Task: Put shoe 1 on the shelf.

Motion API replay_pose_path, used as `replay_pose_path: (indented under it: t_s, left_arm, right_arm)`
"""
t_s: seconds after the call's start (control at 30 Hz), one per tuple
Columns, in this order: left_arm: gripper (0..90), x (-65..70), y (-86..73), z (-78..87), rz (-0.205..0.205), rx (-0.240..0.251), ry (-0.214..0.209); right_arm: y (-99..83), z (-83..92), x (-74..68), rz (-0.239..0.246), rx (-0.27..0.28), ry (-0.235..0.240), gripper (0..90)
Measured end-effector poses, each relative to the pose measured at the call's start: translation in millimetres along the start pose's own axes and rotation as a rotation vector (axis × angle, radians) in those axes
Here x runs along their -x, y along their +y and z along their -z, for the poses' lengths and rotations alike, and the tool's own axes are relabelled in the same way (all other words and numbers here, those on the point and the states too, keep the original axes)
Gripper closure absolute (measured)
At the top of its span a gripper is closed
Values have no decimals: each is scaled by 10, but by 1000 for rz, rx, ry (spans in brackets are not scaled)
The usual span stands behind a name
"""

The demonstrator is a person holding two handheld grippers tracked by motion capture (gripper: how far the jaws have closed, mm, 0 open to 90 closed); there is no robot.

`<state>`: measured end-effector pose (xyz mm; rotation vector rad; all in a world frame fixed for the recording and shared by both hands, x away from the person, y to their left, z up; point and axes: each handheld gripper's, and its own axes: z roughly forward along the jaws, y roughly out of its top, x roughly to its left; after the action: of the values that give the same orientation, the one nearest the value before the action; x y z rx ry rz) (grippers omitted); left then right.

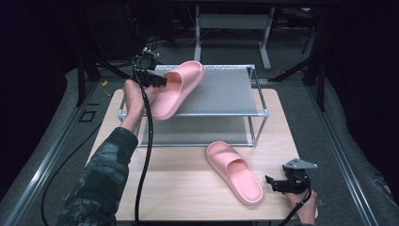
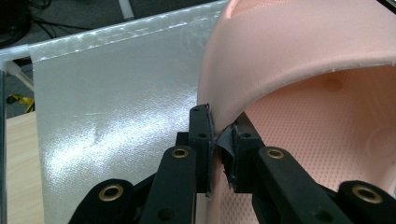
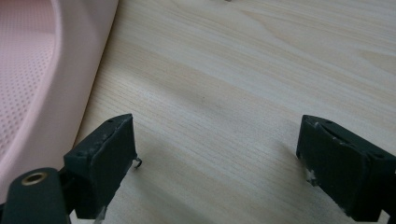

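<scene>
Take the shoe rack (image 1: 256, 113) as the landmark. Nearest the person, in front of the rack and off toward its right corner, the right gripper (image 1: 277, 183) rests low over the table (image 1: 188, 188) with its jaws wide apart and nothing between them. Its own view shows bare wood between the pads. Just beside it, also in front of the rack, the second slipper (image 1: 234, 172) lies flat on its sole, waiting its turn.

At the rack's left end, the left gripper (image 2: 219, 154) is clamped tight on the edge of the strap of the held slipper (image 1: 176, 89), which tilts over the top shelf (image 2: 116, 93) with its heel past the front rail.

To finish well, I judge the slipper should be levelled and carried farther over the shelf before letting go, so that its sole sits wholly on the fabric.
</scene>
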<state>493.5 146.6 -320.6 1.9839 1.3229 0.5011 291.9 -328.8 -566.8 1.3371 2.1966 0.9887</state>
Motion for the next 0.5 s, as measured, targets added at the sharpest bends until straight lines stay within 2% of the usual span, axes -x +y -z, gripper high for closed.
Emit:
replay_pose_path:
  t_s: [0.23, 0.3, 0.5]
  left_arm:
    - [822, 11, 62, -79, 48, 0, 50]
    - [822, 18, 76, -102, 49, 1, 66]
    - [821, 21, 84, -251, 75, -27, 108]
  right_arm:
    - [-1, 1, 1, 0, 0, 0, 113]
    - [0, 1, 2, 0, 0, 1, 113]
    - [2, -6, 3, 2, -5, 11, 113]
